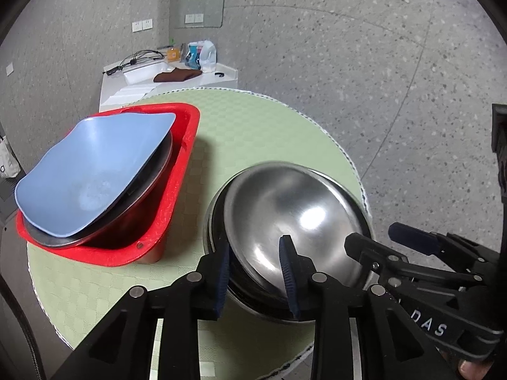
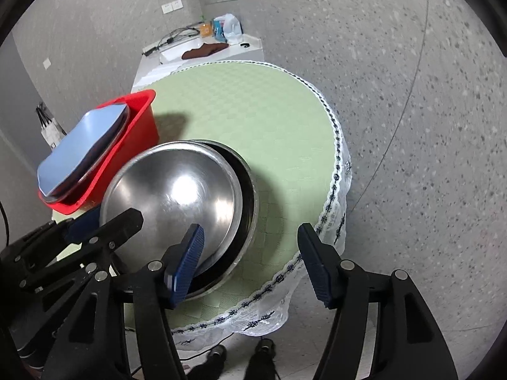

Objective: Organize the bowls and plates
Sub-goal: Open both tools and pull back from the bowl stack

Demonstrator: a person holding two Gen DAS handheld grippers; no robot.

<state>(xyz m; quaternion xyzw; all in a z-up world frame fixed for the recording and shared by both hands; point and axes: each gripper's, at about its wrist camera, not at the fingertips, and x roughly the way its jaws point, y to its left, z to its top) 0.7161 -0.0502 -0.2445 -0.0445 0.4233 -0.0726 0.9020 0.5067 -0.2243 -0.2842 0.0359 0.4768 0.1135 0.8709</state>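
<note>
A steel bowl (image 1: 294, 209) lies tilted inside a larger dark-lined steel bowl (image 1: 221, 247) on the round green table (image 1: 263, 129). My left gripper (image 1: 256, 269) straddles the inner bowl's near rim, jaws apart, one pad inside and one outside. My right gripper (image 2: 250, 262) is open, its left pad at the bowls' (image 2: 177, 190) near-right rim, its right pad over the table edge. A red basin (image 1: 177, 183) at the left holds a blue square plate (image 1: 92, 171) on top of a steel plate (image 1: 149, 177); the basin (image 2: 139, 120) shows in the right wrist view too.
A white side table (image 1: 164, 79) with cables, a brown cloth and bags stands behind the round table. The tablecloth's lace edge (image 2: 332, 209) hangs over a speckled grey floor. The person's shoes (image 2: 240, 354) are below.
</note>
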